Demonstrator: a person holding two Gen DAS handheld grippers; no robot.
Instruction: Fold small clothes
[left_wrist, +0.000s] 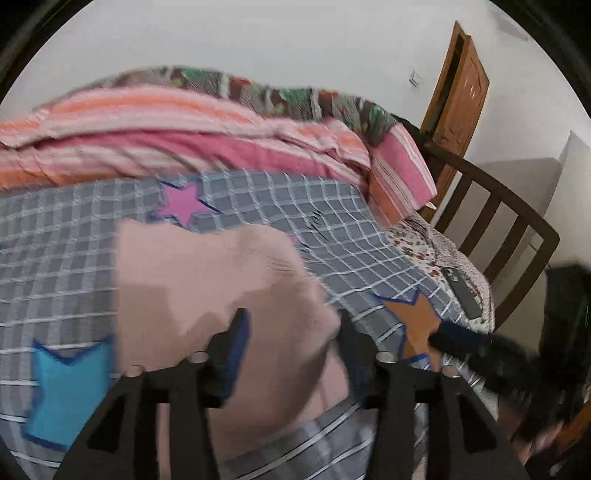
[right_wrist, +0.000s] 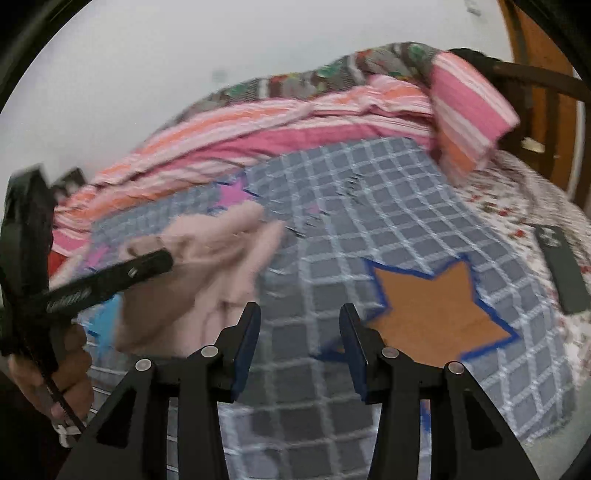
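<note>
Checked blanket (left_wrist: 280, 199) bears pink garment (left_wrist: 207, 280) under parted, empty left claw (left_wrist: 291, 332).

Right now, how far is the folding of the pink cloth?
Done: the pink garment lies bunched on the checked blanket, perhaps partly folded; blur hides the edges. In hand: nothing. The left tool stands open over the garment; the right tool is open over bare blanket. Left: smoothing and finishing the fold.
</note>
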